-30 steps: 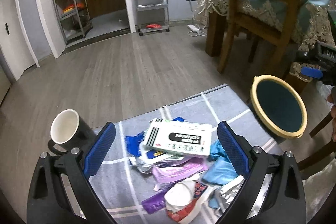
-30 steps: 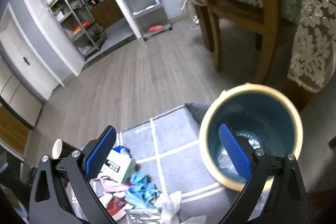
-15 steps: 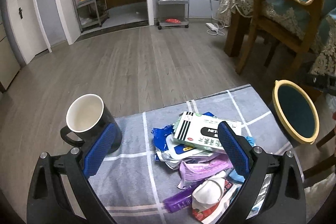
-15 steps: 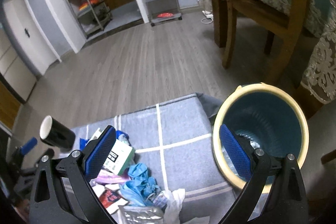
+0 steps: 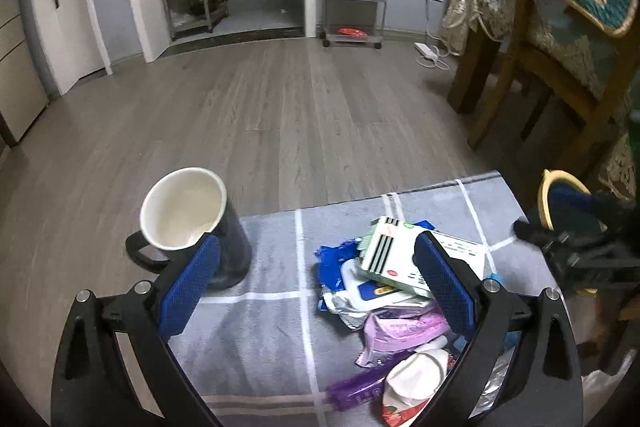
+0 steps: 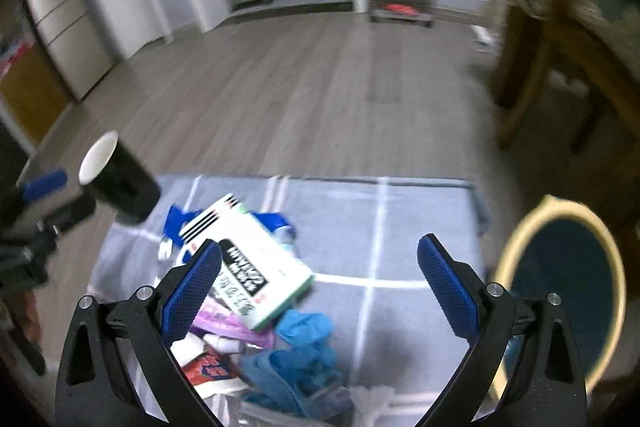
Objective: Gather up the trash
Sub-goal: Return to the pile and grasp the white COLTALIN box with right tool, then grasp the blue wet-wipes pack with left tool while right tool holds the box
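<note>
Left claw (image 5: 316, 279) jaws spread wide, nothing held; right claw (image 6: 319, 279) likewise wide apart.

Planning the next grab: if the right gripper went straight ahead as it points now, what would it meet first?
Probably the grey checked cloth, bare between the open right gripper fingers; the white box lies left of that line. Depth is unclear.

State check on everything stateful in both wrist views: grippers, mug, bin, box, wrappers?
left gripper: open, empty
right gripper: open, empty
black mug: upright, looks empty
bin: upright, open top, beside the grey cloth
white-green box: closed, flat on top of the pile
blue gloves: crumpled
wrappers: heaped on the cloth, not collected
</note>
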A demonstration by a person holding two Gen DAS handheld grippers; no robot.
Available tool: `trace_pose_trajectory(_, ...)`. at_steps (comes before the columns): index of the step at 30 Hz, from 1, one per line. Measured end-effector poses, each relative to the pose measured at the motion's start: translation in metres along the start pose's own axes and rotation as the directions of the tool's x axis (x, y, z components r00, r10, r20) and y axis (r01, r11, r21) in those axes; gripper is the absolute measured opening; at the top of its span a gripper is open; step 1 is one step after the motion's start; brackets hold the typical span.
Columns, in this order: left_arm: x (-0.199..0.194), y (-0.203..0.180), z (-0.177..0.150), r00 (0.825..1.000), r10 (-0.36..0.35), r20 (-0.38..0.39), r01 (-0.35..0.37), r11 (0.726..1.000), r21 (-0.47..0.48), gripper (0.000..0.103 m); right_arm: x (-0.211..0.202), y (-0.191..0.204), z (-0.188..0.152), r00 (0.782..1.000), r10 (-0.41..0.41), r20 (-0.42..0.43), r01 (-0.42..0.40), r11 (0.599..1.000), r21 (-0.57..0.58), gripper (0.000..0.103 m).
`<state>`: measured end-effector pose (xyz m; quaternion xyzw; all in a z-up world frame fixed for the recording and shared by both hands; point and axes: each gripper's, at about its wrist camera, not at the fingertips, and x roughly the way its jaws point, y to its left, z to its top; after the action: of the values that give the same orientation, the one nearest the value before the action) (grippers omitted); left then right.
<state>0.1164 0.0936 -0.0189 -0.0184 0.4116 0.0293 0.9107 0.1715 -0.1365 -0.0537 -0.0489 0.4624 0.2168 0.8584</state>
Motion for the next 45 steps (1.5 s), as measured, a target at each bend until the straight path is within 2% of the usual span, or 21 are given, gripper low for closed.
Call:
trace_pose_trajectory(6,0.004,0.016,-0.009,0.998,0.056,-0.02,-0.055,0.998,0.034,0.096,0.035,0.034,0.0,0.995,0.067,-0.071,-0.079,0.981,-0.176,0.098)
trace_pose_trajectory(9,0.005,0.023,-0.011,0.998,0.05,-0.034,-0.05,0.999,0.011,0.096,0.051,0.049,-0.002,0.988,0.109,-0.107,-0.131,0.965,-0.229,0.098)
trace_pose_trajectory(17,0.015,0.026,-0.01,0.997,0.048,-0.052,-0.047,0.998,0.029,0.096,0.084,0.061,-0.006,0.985,0.059,-0.165,-0.109,0.944,-0.312,0.098)
trace_pose_trajectory(22,0.025,0.026,-0.013,0.996,0.04,-0.085,-0.039,0.999,0.018,0.096,0.09,0.058,-0.012,0.979,0.072,-0.192,-0.131,0.94,-0.314,0.095)
trace_pose_trajectory(23,0.025,0.025,-0.013,0.995,0.04,-0.086,-0.039,0.999,0.019,0.096,0.088,0.058,-0.012,0.979,0.076,-0.191,-0.135,0.938,-0.318,0.091)
trace_pose_trajectory(24,0.027,0.025,-0.013,0.995,0.042,-0.087,-0.04,0.999,0.022,0.096,0.086,0.059,-0.012,0.979,0.077,-0.187,-0.136,0.935,-0.328,0.081)
trace_pose_trajectory(28,0.029,0.023,-0.013,0.995,0.045,-0.094,-0.042,0.999,0.028,0.096,0.076,0.058,-0.011,0.984,0.064,-0.165,-0.118,0.932,-0.343,0.078)
trace_pose_trajectory(32,0.03,0.02,-0.013,0.994,0.041,-0.097,-0.039,0.999,0.029,0.096,0.053,0.051,-0.006,0.988,0.077,-0.136,-0.116,0.944,-0.308,0.076)
trace_pose_trajectory(39,0.036,0.006,-0.015,0.993,0.033,-0.117,-0.026,0.998,0.064,0.096,-0.012,0.03,0.01,0.997,-0.003,-0.075,-0.014,0.971,-0.239,0.074)
trace_pose_trajectory(42,0.042,-0.004,-0.016,0.992,0.018,-0.128,-0.007,0.996,0.085,0.096,-0.046,0.018,0.009,0.999,-0.025,-0.047,0.015,0.979,-0.204,0.074)
trace_pose_trajectory(45,0.05,-0.013,-0.018,0.99,-0.021,-0.141,0.03,0.997,0.065,0.096,-0.07,0.003,0.0,0.999,-0.045,-0.029,0.04,0.988,-0.148,0.074)
